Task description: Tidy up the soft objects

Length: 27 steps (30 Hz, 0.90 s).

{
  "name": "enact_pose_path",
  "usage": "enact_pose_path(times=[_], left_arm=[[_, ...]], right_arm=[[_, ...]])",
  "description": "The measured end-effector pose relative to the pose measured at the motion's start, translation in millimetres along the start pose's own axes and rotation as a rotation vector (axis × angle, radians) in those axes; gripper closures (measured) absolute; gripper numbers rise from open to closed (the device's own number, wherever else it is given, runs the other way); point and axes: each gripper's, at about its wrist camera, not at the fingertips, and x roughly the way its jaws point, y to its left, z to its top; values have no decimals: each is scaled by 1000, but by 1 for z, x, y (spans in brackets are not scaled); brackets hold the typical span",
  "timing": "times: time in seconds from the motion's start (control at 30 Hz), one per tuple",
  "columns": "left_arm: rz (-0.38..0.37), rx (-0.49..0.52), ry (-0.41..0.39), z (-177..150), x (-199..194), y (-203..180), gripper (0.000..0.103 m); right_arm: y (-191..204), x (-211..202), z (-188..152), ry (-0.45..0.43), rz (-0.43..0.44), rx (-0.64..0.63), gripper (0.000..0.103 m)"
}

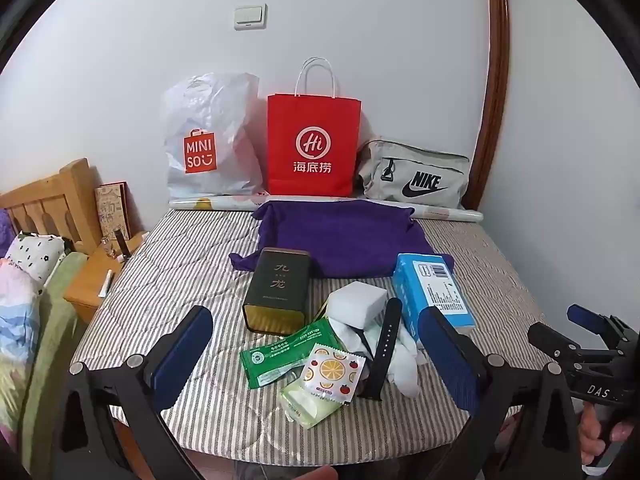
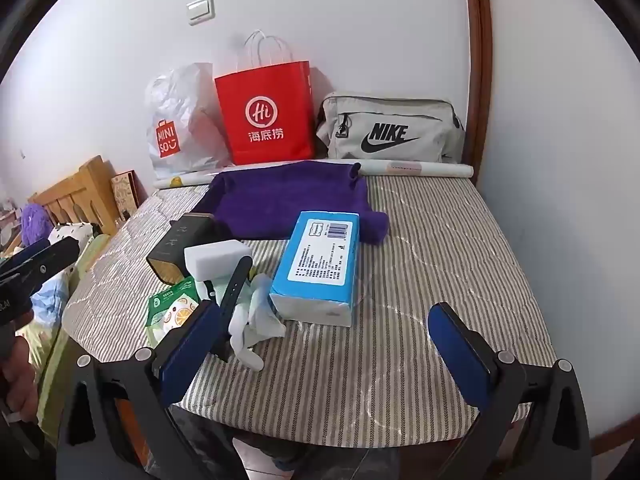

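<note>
A bedroom in a home is what is shown here. A wooden headboard (image 1: 52, 200) is seen at the left, with a spotted pillow (image 1: 36, 254) and pastel bedding (image 1: 16, 320) lying just beside it, and a low wooden bedside stand (image 1: 94, 280) is tucked between bed and table. A striped quilted cover (image 2: 420, 240) is spread over the table, and against the plain white wall a MINISO plastic bag (image 1: 208, 140), a red paper shopping bag (image 1: 314, 148) and a grey Nike pouch (image 2: 394, 130) are lined up. A wall switch (image 1: 250, 18) is mounted above, and a dark wooden door frame (image 1: 496, 80) is seen at the right.
</note>
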Motion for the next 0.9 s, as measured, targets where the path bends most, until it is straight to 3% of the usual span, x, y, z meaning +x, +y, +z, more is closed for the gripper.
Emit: enact_pose_path(times=[0.9], left_arm=[[70, 10, -4, -4, -12, 2, 0]], right_arm=[[12, -14, -1, -13, 12, -36, 1]])
